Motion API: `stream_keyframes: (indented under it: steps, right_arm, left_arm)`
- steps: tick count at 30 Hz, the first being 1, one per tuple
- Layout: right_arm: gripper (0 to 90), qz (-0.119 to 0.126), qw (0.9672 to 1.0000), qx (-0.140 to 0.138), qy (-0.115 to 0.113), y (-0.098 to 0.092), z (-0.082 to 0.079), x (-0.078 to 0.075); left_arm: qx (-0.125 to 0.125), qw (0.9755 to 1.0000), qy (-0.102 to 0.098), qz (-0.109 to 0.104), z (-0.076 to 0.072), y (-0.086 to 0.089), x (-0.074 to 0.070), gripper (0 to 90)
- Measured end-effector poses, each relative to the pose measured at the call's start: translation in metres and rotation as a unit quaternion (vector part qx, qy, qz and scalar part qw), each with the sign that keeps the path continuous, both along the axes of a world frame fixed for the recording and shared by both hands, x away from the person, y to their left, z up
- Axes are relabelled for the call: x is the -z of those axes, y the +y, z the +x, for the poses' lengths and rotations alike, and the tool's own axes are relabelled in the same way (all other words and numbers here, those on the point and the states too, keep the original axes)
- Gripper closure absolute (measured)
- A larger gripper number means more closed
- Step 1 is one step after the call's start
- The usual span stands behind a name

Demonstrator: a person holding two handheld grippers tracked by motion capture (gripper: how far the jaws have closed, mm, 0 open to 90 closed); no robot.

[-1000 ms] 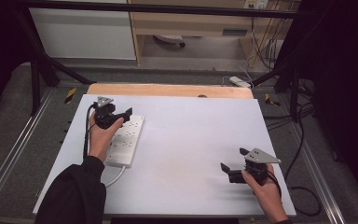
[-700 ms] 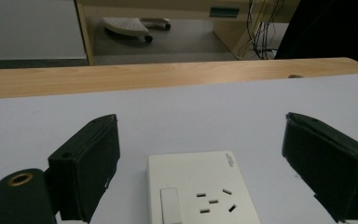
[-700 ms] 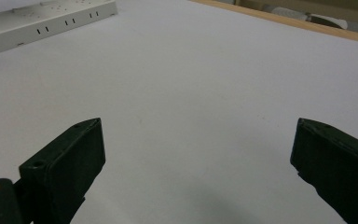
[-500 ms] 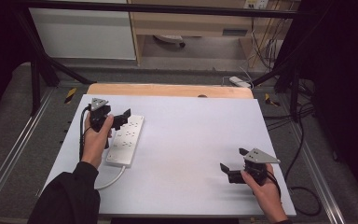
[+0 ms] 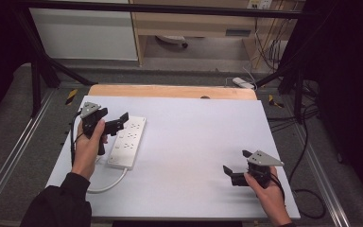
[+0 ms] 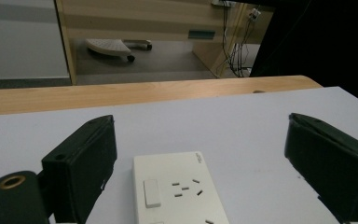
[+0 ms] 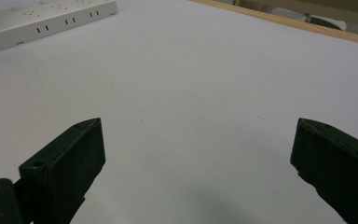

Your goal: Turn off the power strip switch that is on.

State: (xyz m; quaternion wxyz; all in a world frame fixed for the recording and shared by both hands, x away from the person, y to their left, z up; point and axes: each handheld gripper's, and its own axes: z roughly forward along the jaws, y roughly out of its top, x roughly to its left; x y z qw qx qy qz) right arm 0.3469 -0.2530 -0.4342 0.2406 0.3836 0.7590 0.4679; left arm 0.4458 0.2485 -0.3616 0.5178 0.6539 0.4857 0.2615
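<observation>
Left gripper (image 5: pixel 116 122) sits left of centre in the high view, held above the strip's (image 5: pixel 127 141) far end. Its jaws have just been opening and now stand wide, nothing between the pads; the strip shows below the gap in the left gripper view (image 6: pixel 179 193), switch and sockets facing up.

Strip lies flat on the white table (image 5: pixel 194 137), left half of the frame, long axis running roughly bottom to top. White cord (image 5: pixel 105 186) loops from its near end toward the sleeve.

Right gripper (image 5: pixel 236 174) is lower right in the high view, jaws wide, empty, over bare table. Strip is upper left in its own view (image 7: pixel 46 21), well apart.
</observation>
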Motion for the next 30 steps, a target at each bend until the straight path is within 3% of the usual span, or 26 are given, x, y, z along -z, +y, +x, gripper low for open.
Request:
stream_keyframes:
  steps: [30]
  right_arm:
    - [3.3, -0.005, 1.0, -0.001, 0.0, 0.003, -0.002, 0.0]
  left_arm:
    - [0.018, 0.9995, -0.016, -0.019, -0.07, 0.029, -0.011, 6.4]
